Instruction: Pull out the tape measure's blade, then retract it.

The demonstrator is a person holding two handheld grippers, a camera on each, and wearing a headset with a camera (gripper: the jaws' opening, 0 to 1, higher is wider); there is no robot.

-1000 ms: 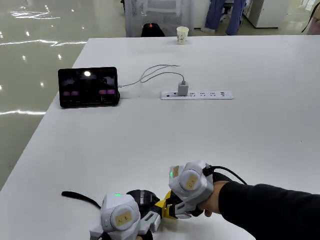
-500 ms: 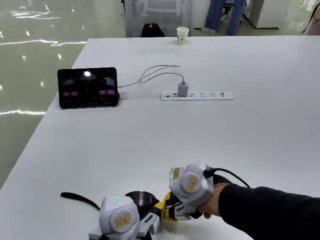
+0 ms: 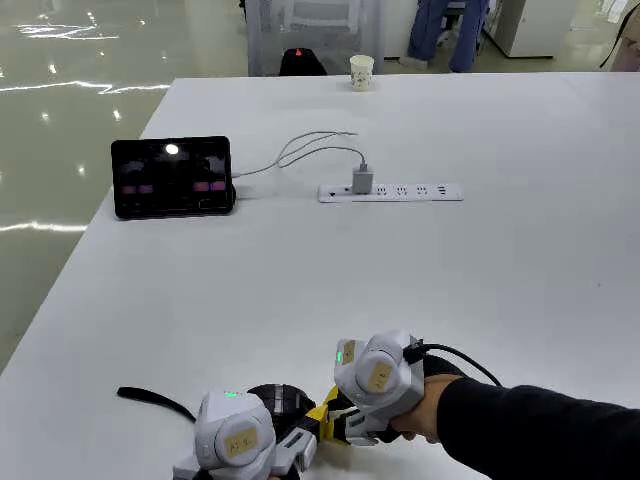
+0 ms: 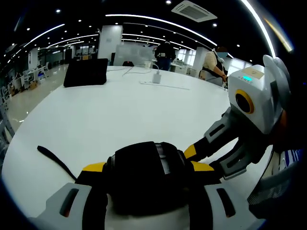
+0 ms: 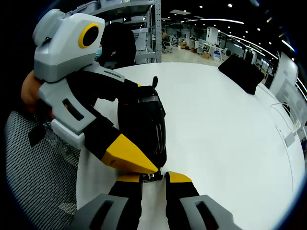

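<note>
Tape measure [image 4: 148, 178] sits at the table's [image 3: 300, 280] near edge, its case clamped between the left gripper's [image 4: 147, 166] jaws. The right gripper [image 5: 154, 177], just right of the case, looks pinched on the blade hook [image 5: 153, 175]. The pull would run rightward, away from the case.

The tape measure [image 4: 146, 165] is black, with a black strap [image 3: 150, 398]. The left claw [image 4: 148, 168] and right claw [image 5: 153, 176] are pale grey with black arms and yellow tips. The surface [image 3: 450, 270] is plain white, the power strip [image 3: 400, 191] white, the tablet [image 3: 172, 177] black, the sleeve [image 3: 540, 430] black.
</note>
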